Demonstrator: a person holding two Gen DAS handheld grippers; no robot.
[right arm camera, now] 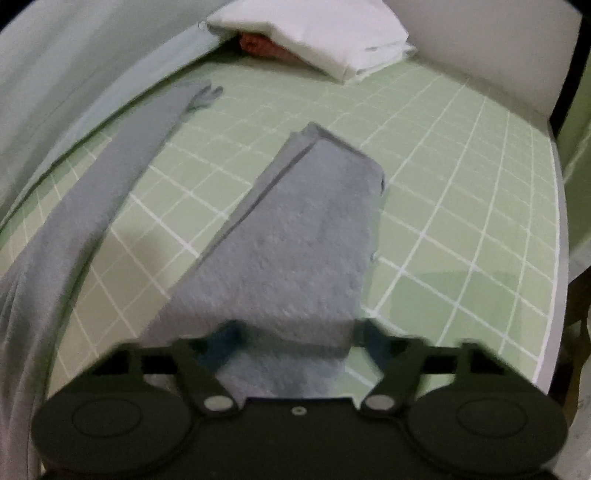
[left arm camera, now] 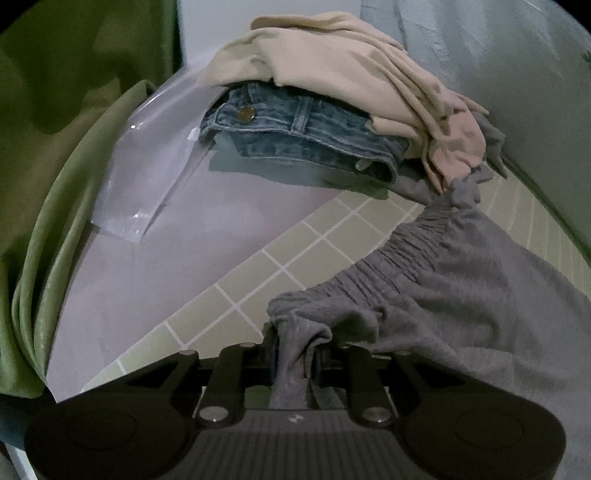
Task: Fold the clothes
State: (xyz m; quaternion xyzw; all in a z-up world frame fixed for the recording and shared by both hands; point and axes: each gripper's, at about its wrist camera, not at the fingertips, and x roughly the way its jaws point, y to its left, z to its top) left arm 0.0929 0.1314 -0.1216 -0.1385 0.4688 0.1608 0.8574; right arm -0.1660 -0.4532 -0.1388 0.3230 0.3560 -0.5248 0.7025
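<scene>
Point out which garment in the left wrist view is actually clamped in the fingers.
The grey garment: its gathered waistband corner is pinched in the left gripper. The jeans and cream top lie piled beyond.

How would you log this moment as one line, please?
step: fold grey pants | left gripper: shut on waistband | right gripper: open around pant leg | surface: green grid mat

Folded blue denim jeans (left arm camera: 295,129) lie mostly hidden beneath a crumpled beige garment (left arm camera: 332,62). A small red cloth (right arm camera: 264,47) peeks from under a folded white sheet (right arm camera: 314,33). The right view is motion-blurred, and grey fabric (right arm camera: 295,258) hides the right tool's (right arm camera: 295,332) fingertips.
</scene>
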